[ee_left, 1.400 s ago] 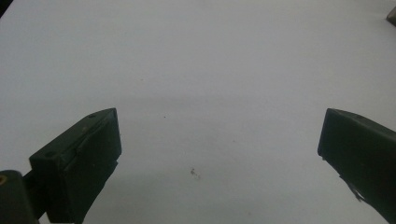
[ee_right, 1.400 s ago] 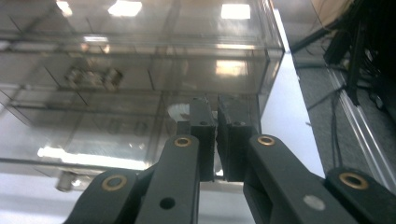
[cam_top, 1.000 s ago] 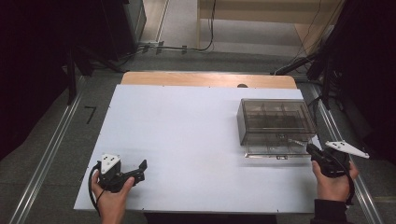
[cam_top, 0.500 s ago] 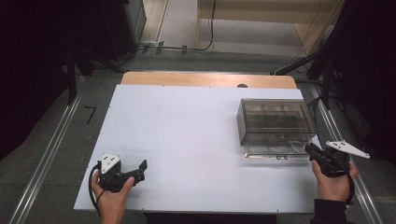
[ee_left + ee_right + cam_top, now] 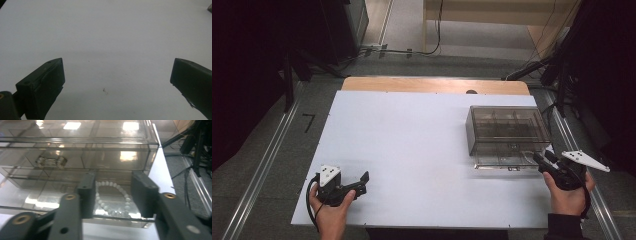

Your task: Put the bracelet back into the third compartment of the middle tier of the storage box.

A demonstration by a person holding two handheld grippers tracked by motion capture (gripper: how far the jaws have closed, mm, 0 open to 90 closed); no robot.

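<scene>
A smoky clear plastic organizer box [image 5: 507, 127] stands at the right of the white table [image 5: 412, 145]. Its bottom drawer [image 5: 504, 161] is pulled out toward me. A white bead bracelet [image 5: 109, 184] lies in that drawer. My right gripper [image 5: 544, 159] is open at the drawer's front right corner; in the right gripper view its jaws [image 5: 113, 178] frame the bracelet from just outside the front wall. My left gripper [image 5: 362, 182] rests open at the table's front left, with bare table between its jaws [image 5: 117, 72].
A small shiny metal piece [image 5: 51, 162] sits in a compartment above the drawer. Behind the white board runs a wooden strip [image 5: 437, 85]. Cables and dark stands [image 5: 557, 70] crowd the floor to the right of the table.
The right gripper has edged slightly left toward the drawer's front. The left gripper has stayed put.
</scene>
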